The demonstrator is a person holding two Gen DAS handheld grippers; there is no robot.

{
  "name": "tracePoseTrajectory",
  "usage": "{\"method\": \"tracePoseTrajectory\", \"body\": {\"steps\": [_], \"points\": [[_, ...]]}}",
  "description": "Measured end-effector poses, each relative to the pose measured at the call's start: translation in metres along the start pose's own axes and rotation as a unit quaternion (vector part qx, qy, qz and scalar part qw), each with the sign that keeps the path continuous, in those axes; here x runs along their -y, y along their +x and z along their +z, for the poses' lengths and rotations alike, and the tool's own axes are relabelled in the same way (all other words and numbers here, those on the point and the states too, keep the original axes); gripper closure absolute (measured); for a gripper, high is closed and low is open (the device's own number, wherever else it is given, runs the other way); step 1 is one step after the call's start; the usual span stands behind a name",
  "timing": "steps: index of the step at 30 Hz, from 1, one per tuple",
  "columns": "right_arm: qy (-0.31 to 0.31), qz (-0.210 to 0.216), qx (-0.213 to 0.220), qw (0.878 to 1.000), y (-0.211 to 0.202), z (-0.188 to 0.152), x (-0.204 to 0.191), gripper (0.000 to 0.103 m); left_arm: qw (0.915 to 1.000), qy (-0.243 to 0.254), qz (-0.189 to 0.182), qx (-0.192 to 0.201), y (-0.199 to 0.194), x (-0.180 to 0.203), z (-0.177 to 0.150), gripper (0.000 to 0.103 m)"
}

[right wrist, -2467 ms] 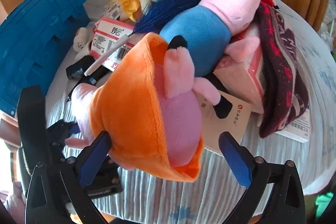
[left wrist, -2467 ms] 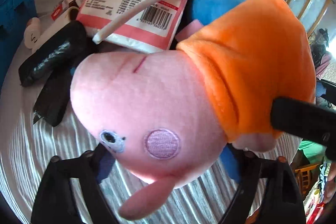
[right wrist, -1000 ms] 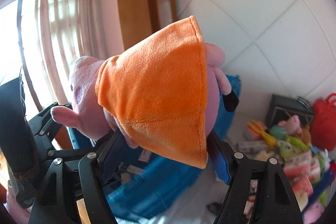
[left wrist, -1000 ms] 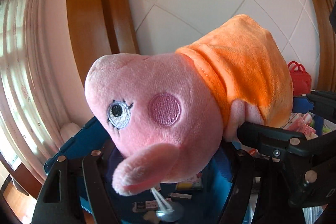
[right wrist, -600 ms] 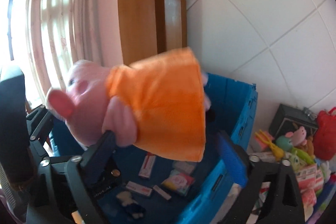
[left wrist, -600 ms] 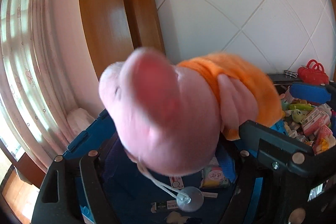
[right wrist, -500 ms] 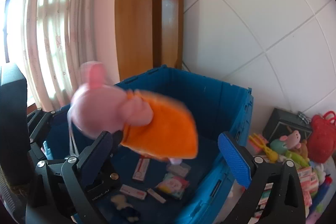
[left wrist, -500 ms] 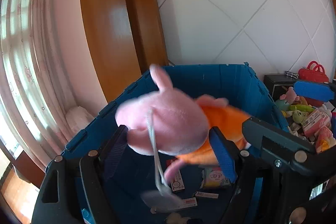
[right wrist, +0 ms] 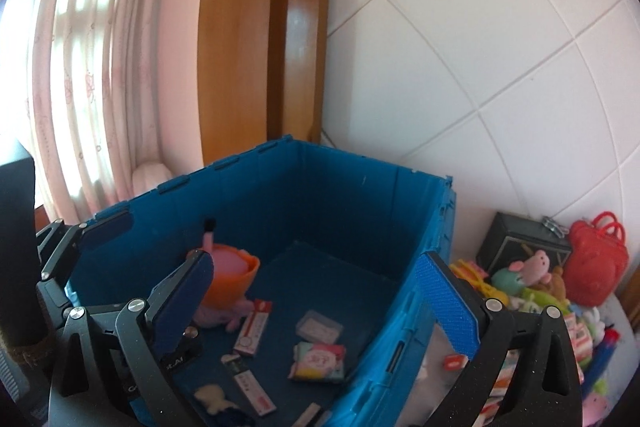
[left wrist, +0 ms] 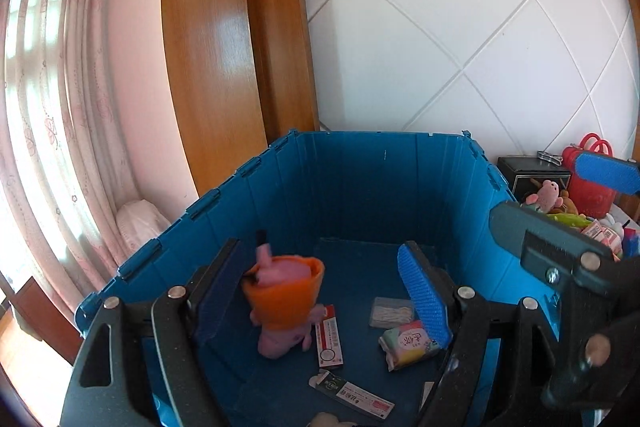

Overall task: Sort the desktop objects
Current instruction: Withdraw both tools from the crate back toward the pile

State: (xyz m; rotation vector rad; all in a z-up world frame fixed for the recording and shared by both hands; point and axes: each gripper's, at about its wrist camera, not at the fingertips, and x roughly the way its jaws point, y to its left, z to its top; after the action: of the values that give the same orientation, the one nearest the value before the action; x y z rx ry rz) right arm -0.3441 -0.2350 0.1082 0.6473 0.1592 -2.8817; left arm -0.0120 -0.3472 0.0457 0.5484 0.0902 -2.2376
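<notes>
White tiled wall and a wooden door frame stand behind a blue crate (left wrist: 384, 187), with a curtain to the left. On the crate's floor lies the plush pig (left wrist: 286, 301) in its orange dress, head down, near the left wall — free of both tools. The left gripper (left wrist: 320, 291) hovers above the crate with its jaws apart and nothing between them; the right gripper (right wrist: 320, 301) has just been opening and its jaws stand wide, also empty.

The pig looks light, soft and squashy, not fragile and not slippery; a pinch across the body or head should hold it, while the loose dress hem would likely slide.

Counted in the crate: one pig, three long flat boxes (left wrist: 330, 337), one tissue pack (left wrist: 408, 343), one small clear case (left wrist: 390, 311), and one pale small thing at the near edge, too cut off to name. On the desk to the right, a heap of toys (right wrist: 532, 279), one red bag (right wrist: 598, 263) and one dark box (right wrist: 520, 247) wait — the heap is too jumbled to count.
</notes>
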Motion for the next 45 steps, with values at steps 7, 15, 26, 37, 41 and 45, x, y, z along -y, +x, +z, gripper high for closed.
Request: {"method": "tracePoseTrajectory", "body": {"steps": [7, 15, 26, 37, 41, 45], "points": [[-0.036, -0.012, 0.035, 0.999, -0.021, -0.012, -0.011, 0.000, 0.9998, -0.008, -0.011, 0.016, -0.020, -0.002, -0.012, 0.024], [-0.020, -0.019, 0.032, 0.999, -0.035, -0.026, -0.009, 0.000, 0.9996, -0.010, -0.020, 0.020, -0.034, -0.004, -0.024, 0.024], [-0.006, -0.031, 0.032, 0.999, -0.052, -0.042, -0.006, 0.000, 0.9988, -0.006, -0.042, 0.024, -0.044, -0.001, -0.034, 0.024], [0.050, -0.133, 0.106, 0.984, -0.114, -0.066, 0.041, 0.000, 0.9935, -0.007, -0.087, 0.074, -0.081, 0.027, -0.031, 0.024], [0.082, -0.205, 0.119, 0.968, -0.150, -0.091, 0.087, 0.000, 0.9879, 0.002, -0.117, 0.102, -0.103, 0.061, -0.026, 0.024], [0.115, -0.233, 0.104, 0.960, -0.176, -0.123, 0.143, 0.000, 0.9779, 0.021, -0.179, 0.106, -0.121, 0.115, -0.025, 0.024]]}}
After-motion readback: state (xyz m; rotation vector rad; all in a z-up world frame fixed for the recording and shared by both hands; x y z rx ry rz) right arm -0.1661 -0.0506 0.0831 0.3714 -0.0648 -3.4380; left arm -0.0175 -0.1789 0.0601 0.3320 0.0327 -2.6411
